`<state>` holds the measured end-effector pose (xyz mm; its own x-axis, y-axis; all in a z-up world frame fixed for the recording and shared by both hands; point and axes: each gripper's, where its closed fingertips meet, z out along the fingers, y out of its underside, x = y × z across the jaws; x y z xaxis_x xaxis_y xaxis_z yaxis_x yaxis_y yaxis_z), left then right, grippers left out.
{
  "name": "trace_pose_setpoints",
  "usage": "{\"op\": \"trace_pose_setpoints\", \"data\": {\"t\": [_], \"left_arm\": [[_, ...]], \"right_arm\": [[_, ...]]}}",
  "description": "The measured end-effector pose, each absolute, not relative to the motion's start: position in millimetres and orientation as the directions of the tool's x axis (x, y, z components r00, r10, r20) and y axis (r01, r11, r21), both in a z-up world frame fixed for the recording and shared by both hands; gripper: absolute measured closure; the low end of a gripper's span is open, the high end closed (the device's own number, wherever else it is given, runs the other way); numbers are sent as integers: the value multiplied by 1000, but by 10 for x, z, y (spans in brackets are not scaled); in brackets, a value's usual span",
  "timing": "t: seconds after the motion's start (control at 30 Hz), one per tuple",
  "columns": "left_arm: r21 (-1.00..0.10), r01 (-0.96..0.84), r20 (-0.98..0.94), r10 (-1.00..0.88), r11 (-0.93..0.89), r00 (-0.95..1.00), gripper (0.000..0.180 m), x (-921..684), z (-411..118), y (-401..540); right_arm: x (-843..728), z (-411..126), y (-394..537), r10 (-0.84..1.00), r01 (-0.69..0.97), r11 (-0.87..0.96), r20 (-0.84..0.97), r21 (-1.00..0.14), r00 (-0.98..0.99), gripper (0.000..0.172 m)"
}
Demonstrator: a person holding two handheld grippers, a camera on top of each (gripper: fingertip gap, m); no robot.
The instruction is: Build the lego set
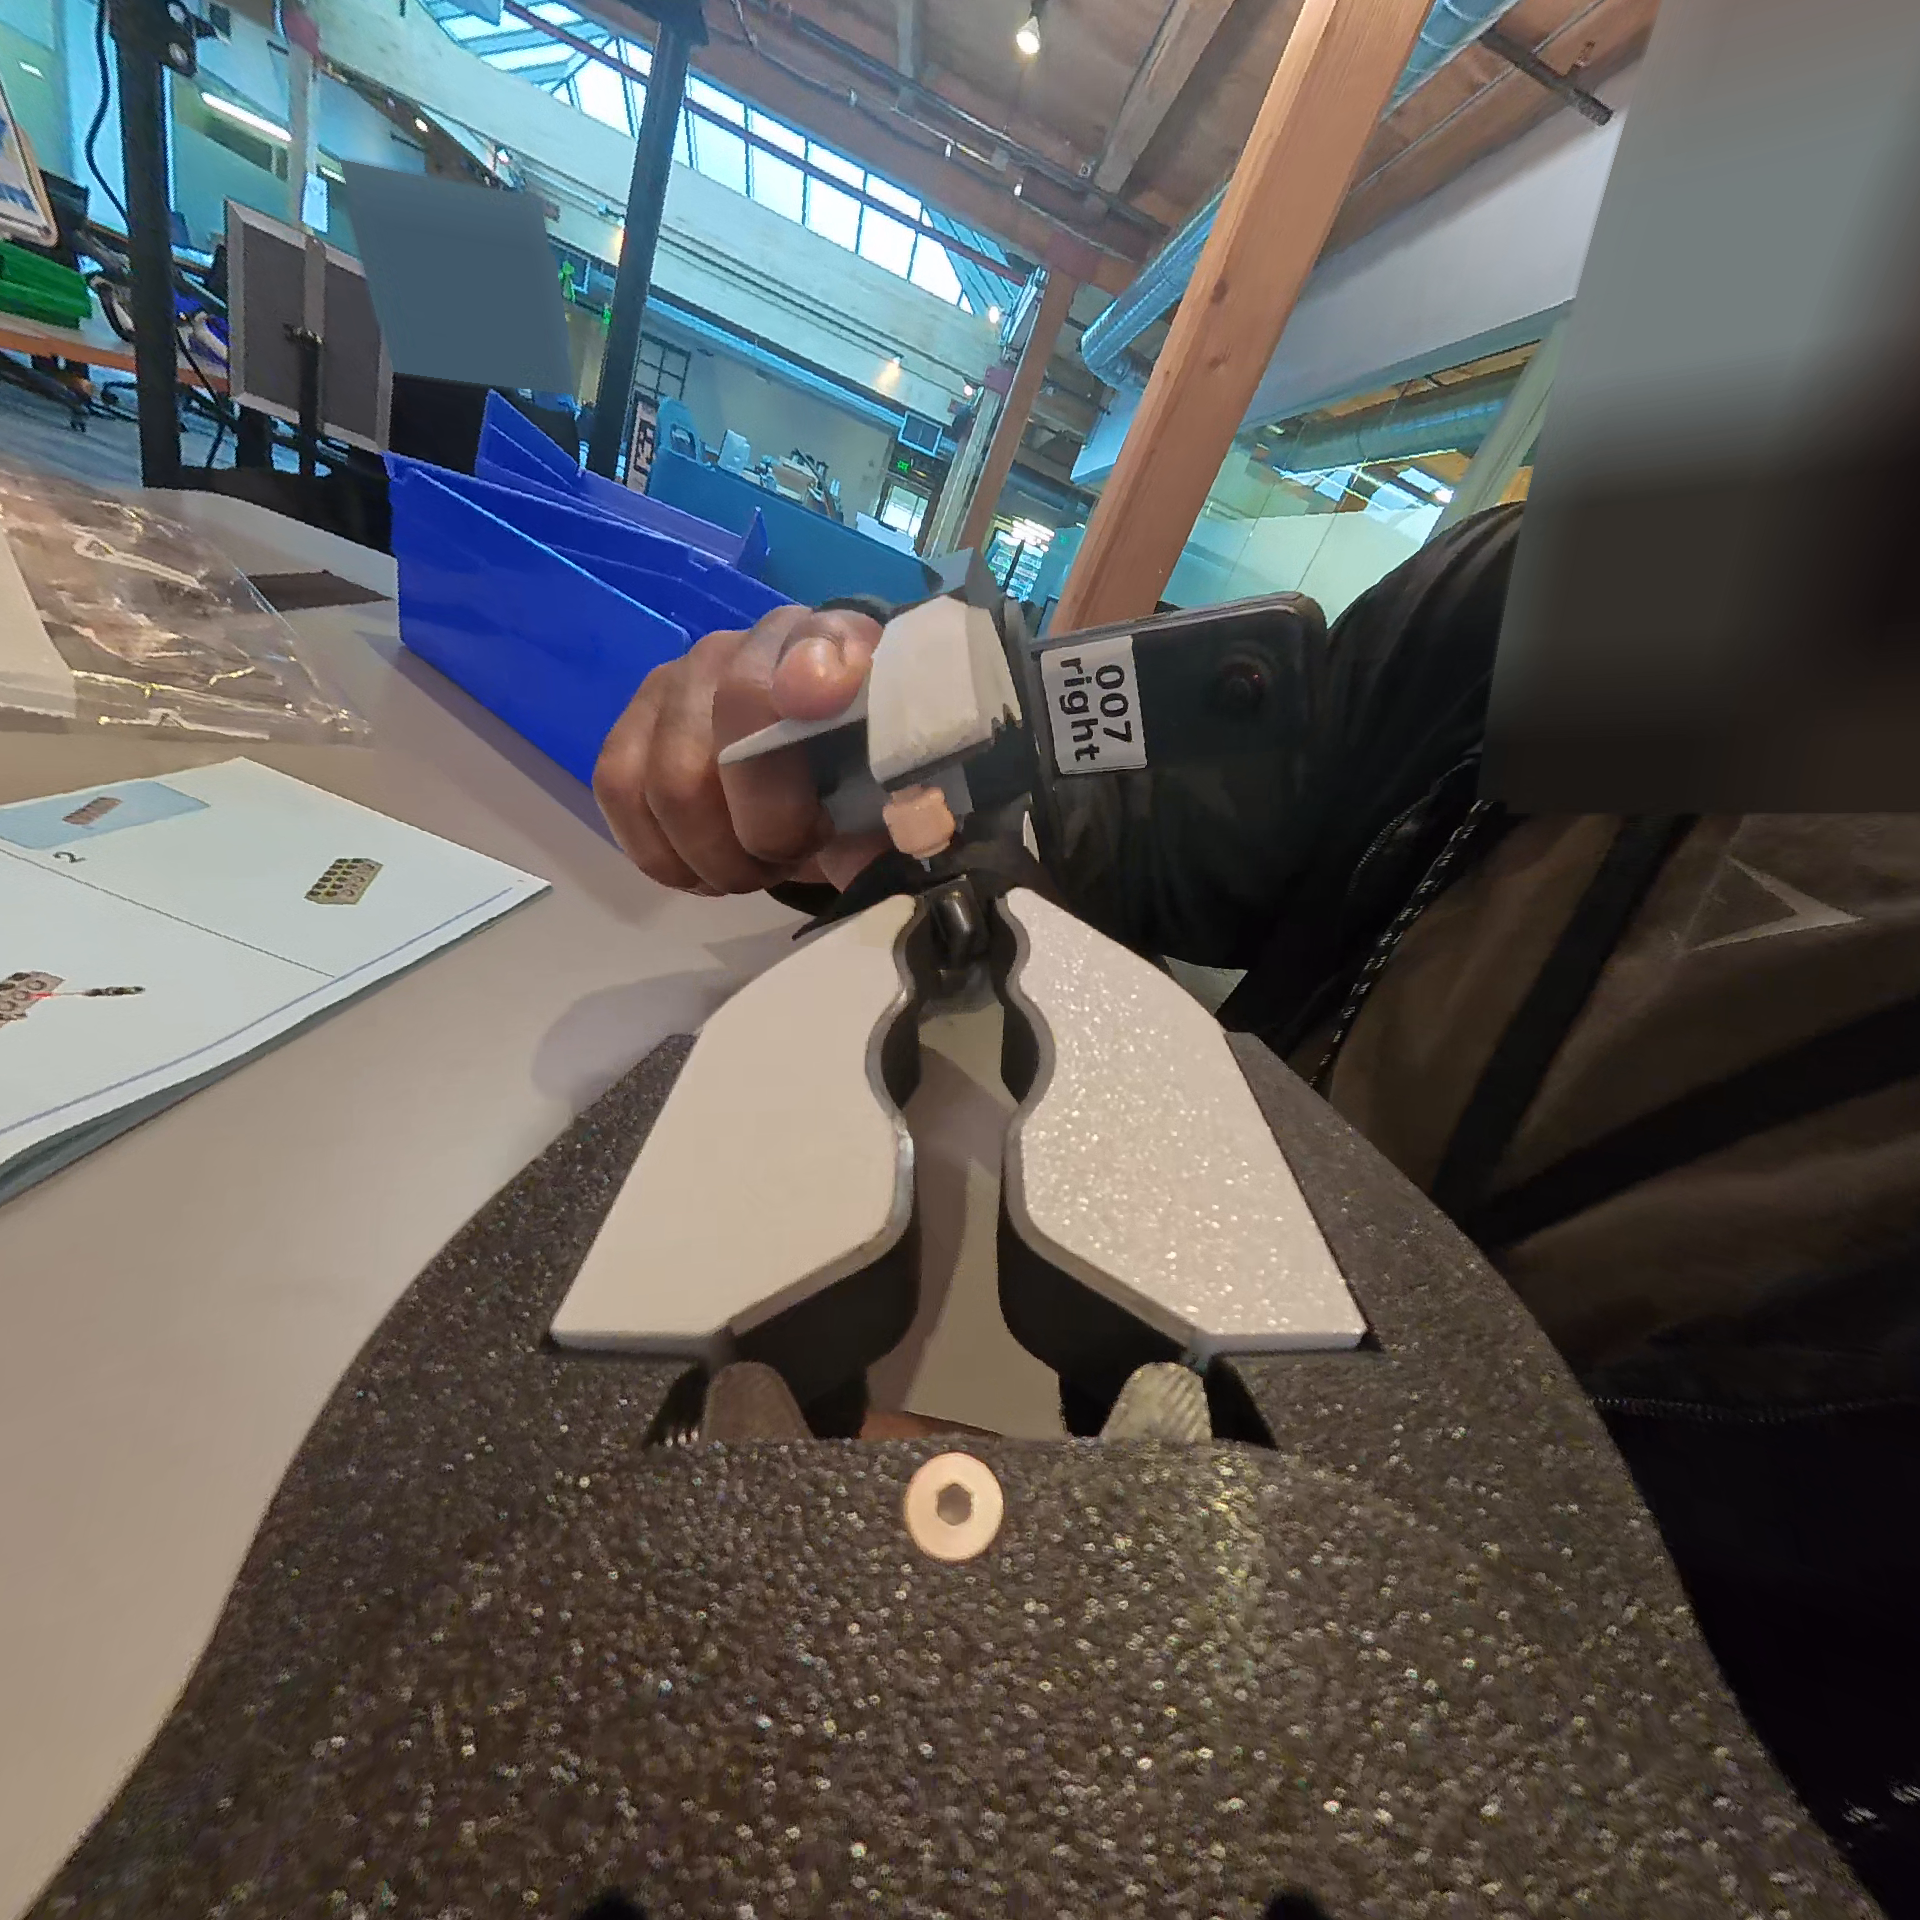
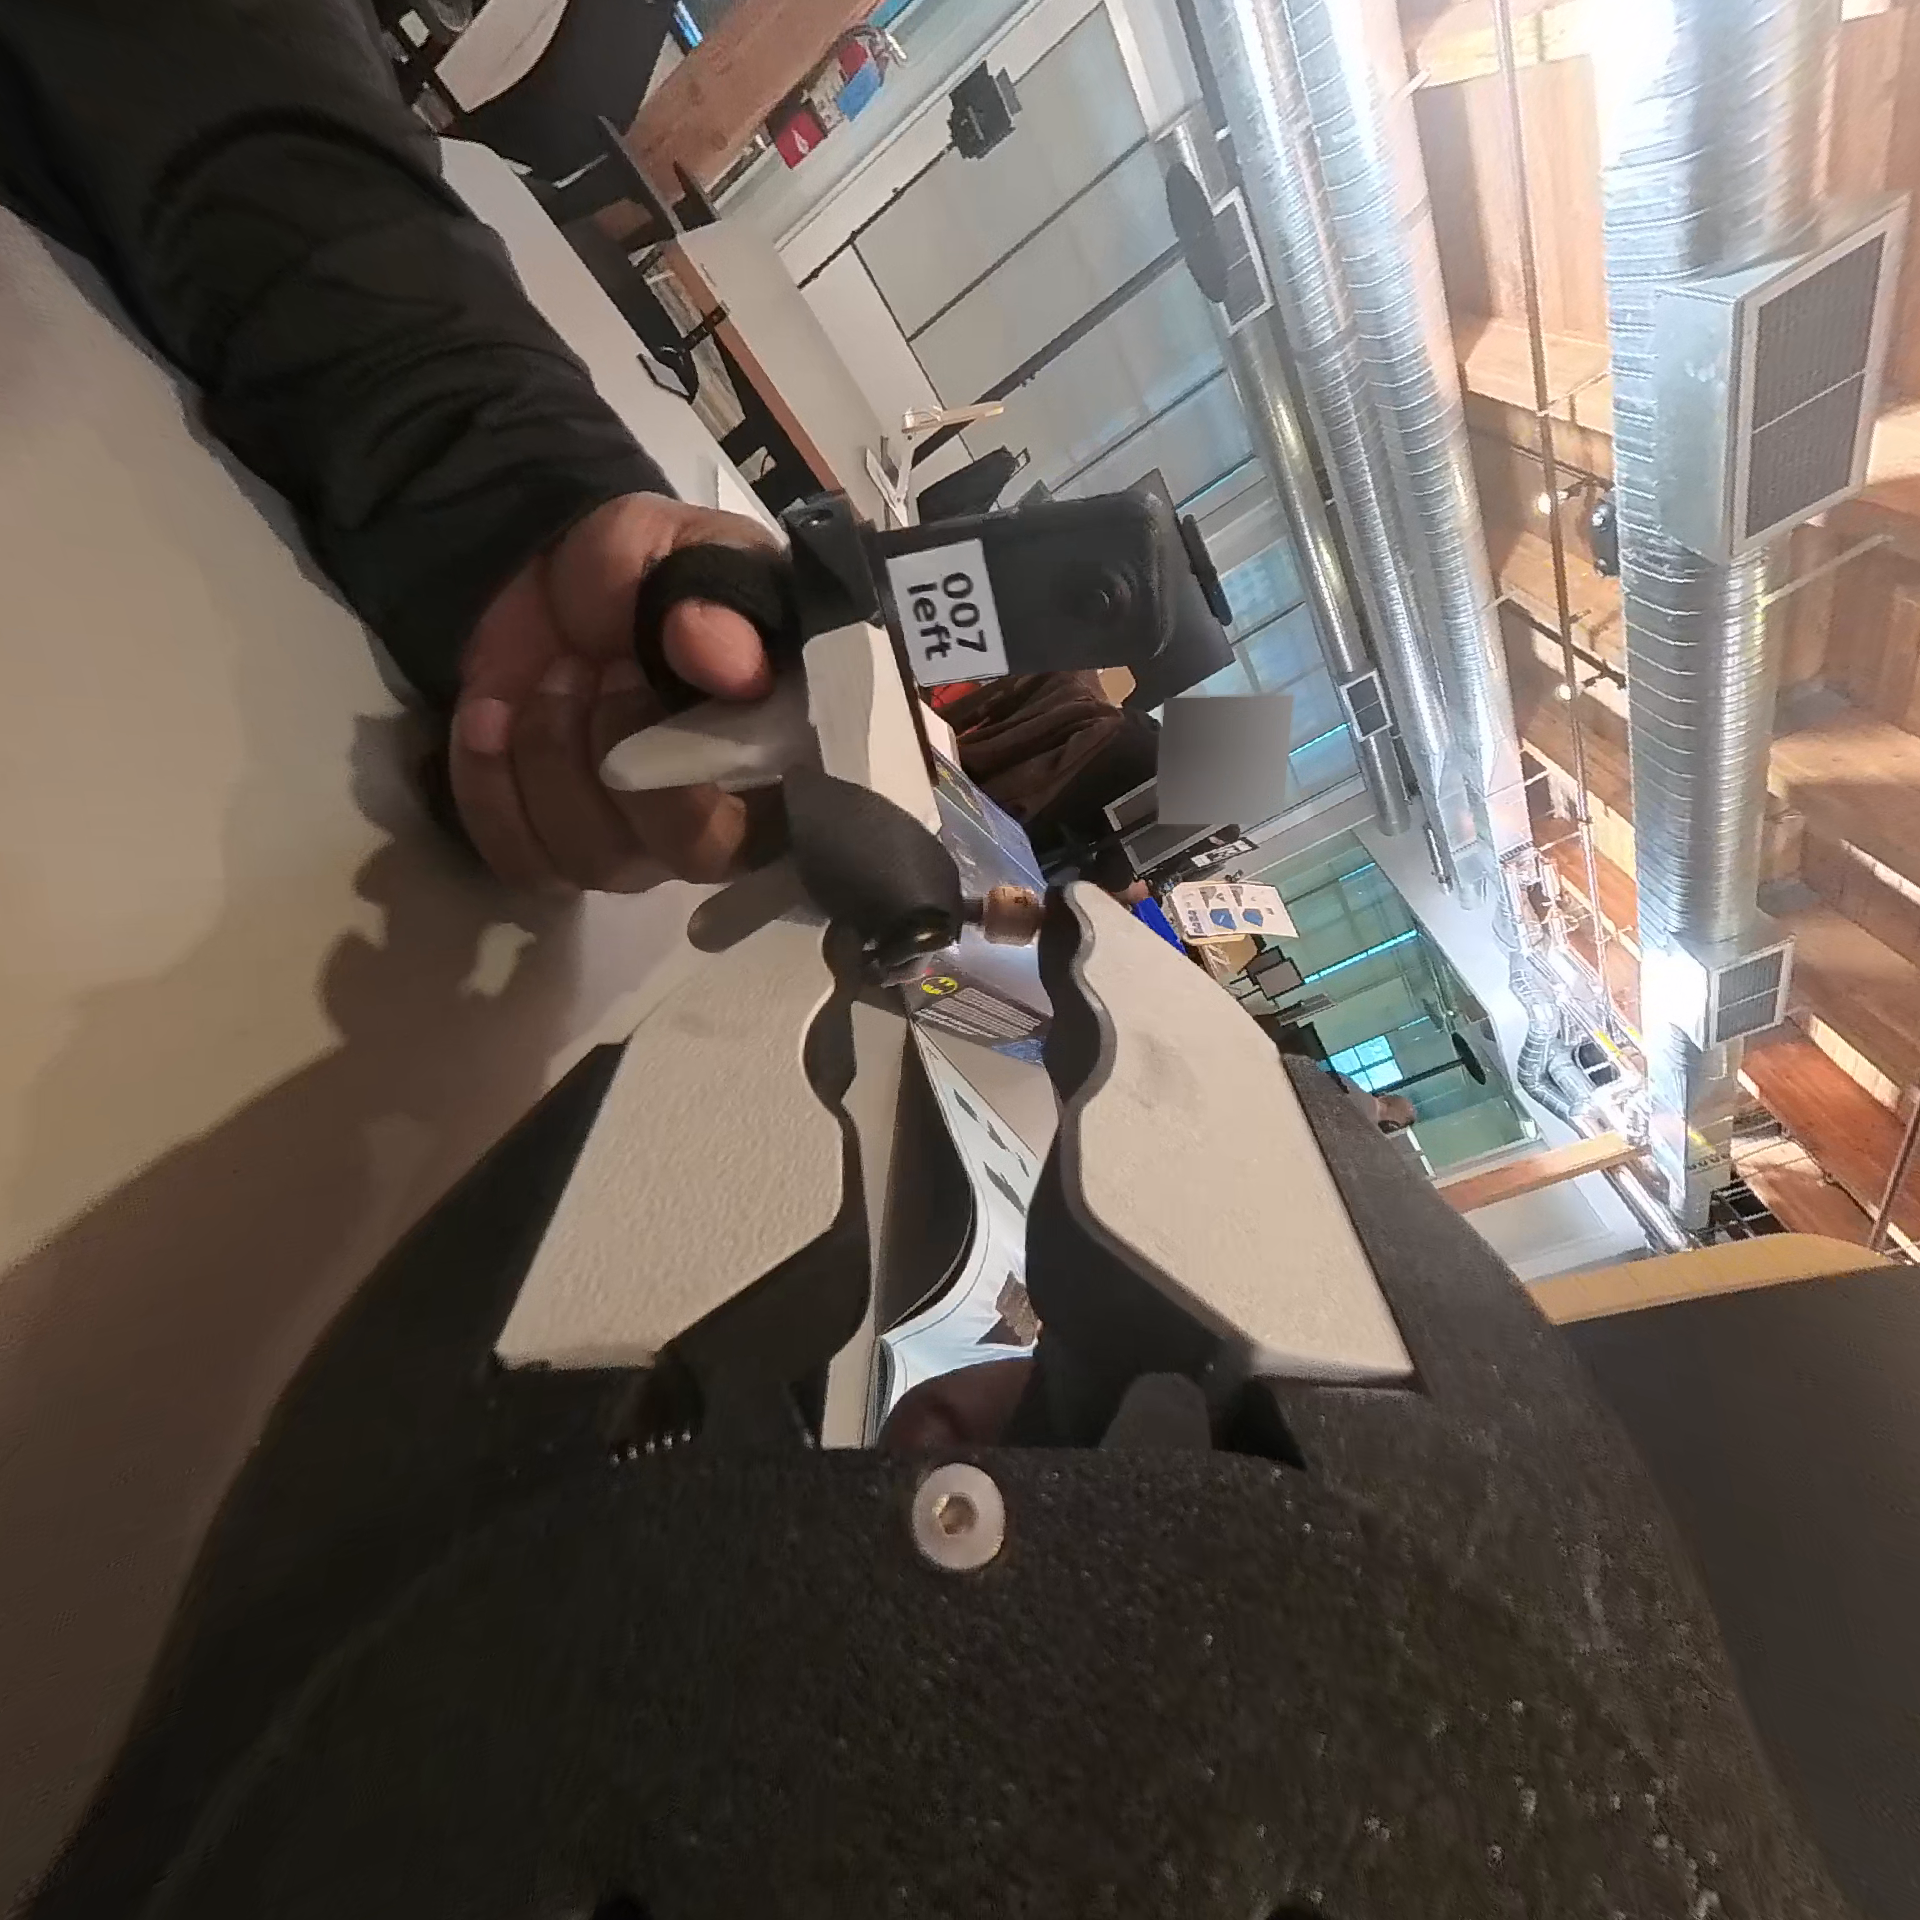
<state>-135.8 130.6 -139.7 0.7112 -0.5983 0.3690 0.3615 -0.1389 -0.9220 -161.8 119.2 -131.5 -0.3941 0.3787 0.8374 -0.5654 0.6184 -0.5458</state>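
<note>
Pale tabletop under an open instruction booklet, clear plastic bags, blue bins.

Left wrist view: camera sits just behind its own claw, upright, looking low across the table toward the seated person; the other claw is close beyond the tips. Right wrist view: camera behind its own claw, rolled sideways, ceiling ducts to the right. Both views face each other at close range and share the small peach piece between the tips.
</note>
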Motion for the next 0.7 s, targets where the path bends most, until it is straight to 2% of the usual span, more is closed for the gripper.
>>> {"op": "trace_pose_setpoints", "data": {"t": [0.47, 0.57, 0.7], "left_arm": [[-915, 381, 383, -594, -135, 708, 171, -1385, -1386, 1310], [-917, 378, 372, -612, -126, 698, 166, -1356, -1362, 1291], [-909, 393, 394, -602, -141, 695, 166, -1373, -1369, 1308]], "right_arm": [[-1649, -1311, 1204, 446, -526, 583, 785, -620, -431, 140], [-1645, -1349, 1200, 438, -512, 582, 774, -632, -458, 144], [-1665, -1349, 1217, 443, -515, 595, 786, -618, -432, 144]]}}
